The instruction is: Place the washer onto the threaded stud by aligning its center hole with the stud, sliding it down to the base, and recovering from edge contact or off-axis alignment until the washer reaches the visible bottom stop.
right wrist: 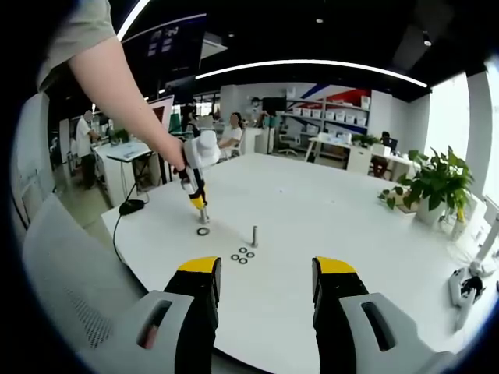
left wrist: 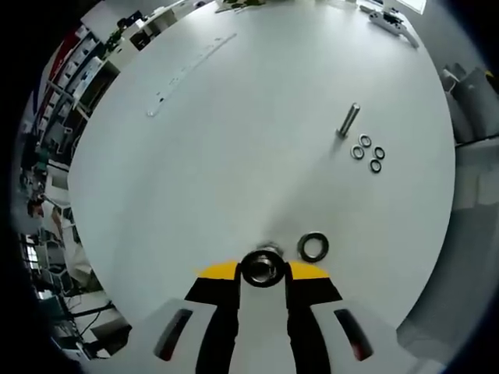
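The worktop (right wrist: pixel 327 226) is white and rounded. A potted plant (right wrist: pixel 437 187) stands at its far right edge. A long perforated strip (left wrist: pixel 187 74) lies flat on the worktop. Shelving (right wrist: pixel 327 125) and seated people (right wrist: pixel 234 128) occupy the room beyond the worktop.

The left gripper (left wrist: pixel 263 274) clamps a stud (left wrist: pixel 263 267) beside a washer (left wrist: pixel 313 247).

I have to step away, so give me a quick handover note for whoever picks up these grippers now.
Left gripper: shut on a stud, held upright on the white table.
Right gripper: open, holding nothing, raised above the table.
One large washer lies beside the held stud; a second stud stands by three small washers.
Done: no washer threaded.
Left: pick up a washer and slide it down the stud.
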